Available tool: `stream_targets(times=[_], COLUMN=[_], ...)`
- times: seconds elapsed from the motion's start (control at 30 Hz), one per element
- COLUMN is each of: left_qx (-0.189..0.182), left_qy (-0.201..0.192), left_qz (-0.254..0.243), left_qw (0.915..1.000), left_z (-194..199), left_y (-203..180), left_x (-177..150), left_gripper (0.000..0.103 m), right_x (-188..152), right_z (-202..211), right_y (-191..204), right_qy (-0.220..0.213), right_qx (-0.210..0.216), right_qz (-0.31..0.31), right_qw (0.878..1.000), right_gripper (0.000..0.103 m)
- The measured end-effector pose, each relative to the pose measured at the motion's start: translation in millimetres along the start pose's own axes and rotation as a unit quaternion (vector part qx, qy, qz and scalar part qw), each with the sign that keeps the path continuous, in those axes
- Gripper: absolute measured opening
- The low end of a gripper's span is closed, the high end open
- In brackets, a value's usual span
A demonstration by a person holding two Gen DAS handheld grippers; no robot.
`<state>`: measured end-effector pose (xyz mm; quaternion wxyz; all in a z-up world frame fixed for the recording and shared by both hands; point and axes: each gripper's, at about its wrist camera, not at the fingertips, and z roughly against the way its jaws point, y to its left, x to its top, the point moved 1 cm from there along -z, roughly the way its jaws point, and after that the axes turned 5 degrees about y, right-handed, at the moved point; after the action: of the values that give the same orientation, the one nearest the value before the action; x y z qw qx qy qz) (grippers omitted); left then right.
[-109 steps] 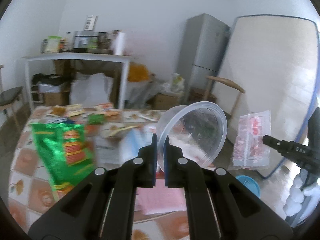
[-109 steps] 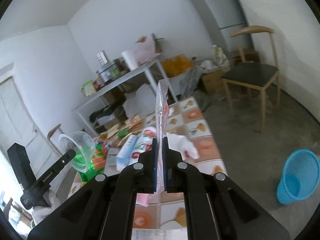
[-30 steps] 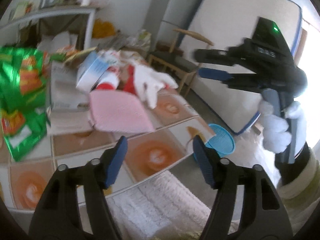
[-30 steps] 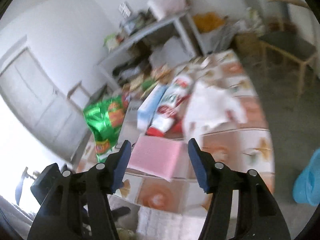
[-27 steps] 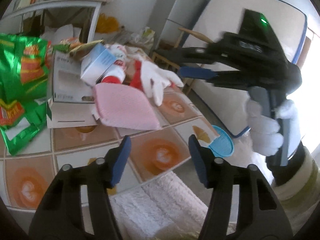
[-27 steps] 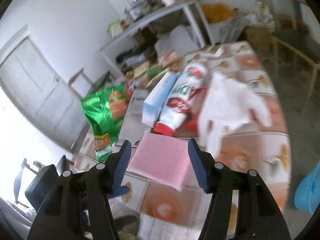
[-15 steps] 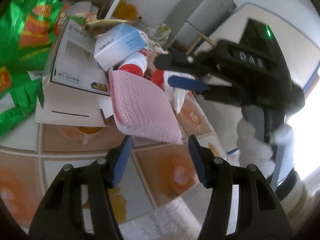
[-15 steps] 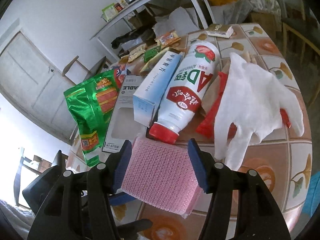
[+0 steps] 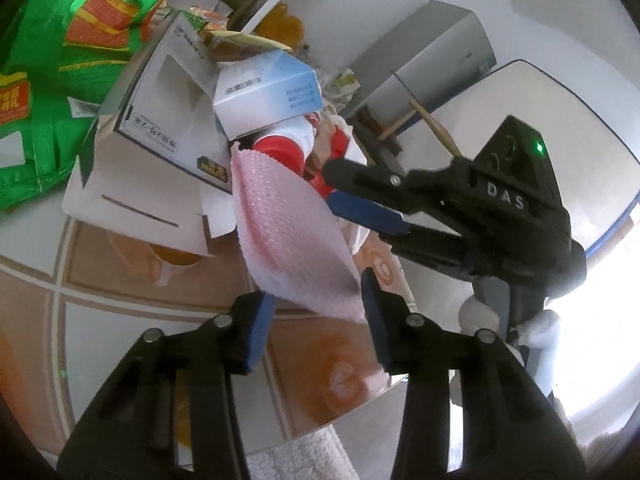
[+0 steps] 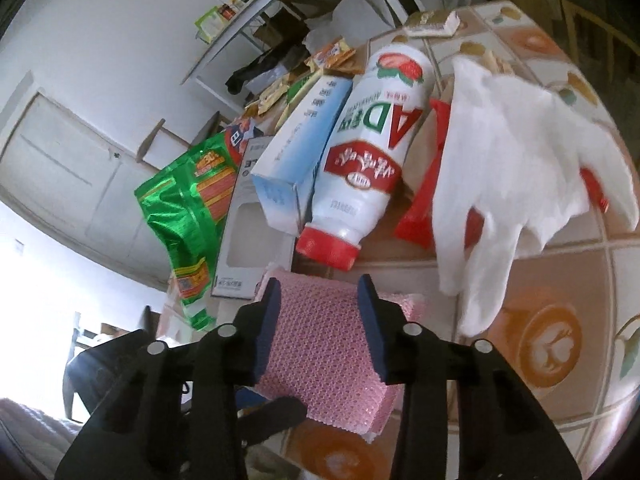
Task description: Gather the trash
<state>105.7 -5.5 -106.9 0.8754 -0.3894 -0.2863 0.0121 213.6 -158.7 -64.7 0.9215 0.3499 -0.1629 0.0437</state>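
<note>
Both grippers reach for the pink bubble-wrap pouch [image 9: 292, 236] lying near the tiled tabletop's [image 9: 160, 280] front edge. The left gripper [image 9: 316, 316] is closing its spread jaws around the pouch's near corner; whether the pads press it yet cannot be told. The right gripper [image 10: 320, 320] is likewise closing over the pouch [image 10: 320, 344], jaws astride it.

Only the left wrist view shows the right gripper [image 9: 372, 212] from outside, with the white-gloved hand [image 9: 520, 320] holding it. Only the right wrist view shows the whole milk bottle [image 10: 364, 160], the white glove [image 10: 516, 168], the blue carton [image 10: 304, 152] and the green snack bag [image 10: 188, 216].
</note>
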Motion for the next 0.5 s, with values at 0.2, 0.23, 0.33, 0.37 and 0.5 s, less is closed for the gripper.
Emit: stream_targets(times=[0.2,0.23,0.33,0.37,0.5], left_qx=[0.006,0.004,0.002,0.000,0.001], left_qy=[0.000,0.001,0.007,0.009,0.011], left_qz=[0.015,0.019,0.023,0.025,0.019], left_qw=[0.9999,0.9998,0.9997,0.9996,0.9998], left_z=[6,8,11,12,17], left_y=[4,6,6,7,7], left_x=[-4,-4,-8,-9,-12], left_gripper=[0.036,0.034,0.032,0.031,0.031], right_x=[-12,-14,-16,-15,2], right_z=[2,3,8,10,29], right_y=[-5,-5,2,6,34], right_qy=[0.006,0.006,0.008,0.006,-0.026], right_qx=[0.029,0.031,0.022,0.018,-0.002], right_qz=[-0.025,-0.026,-0.021,-0.016,0.020], right_qw=[0.999,0.999,1.000,1.000,0.999], right_gripper=[0.035,0.035,0.035,0.035,0.035])
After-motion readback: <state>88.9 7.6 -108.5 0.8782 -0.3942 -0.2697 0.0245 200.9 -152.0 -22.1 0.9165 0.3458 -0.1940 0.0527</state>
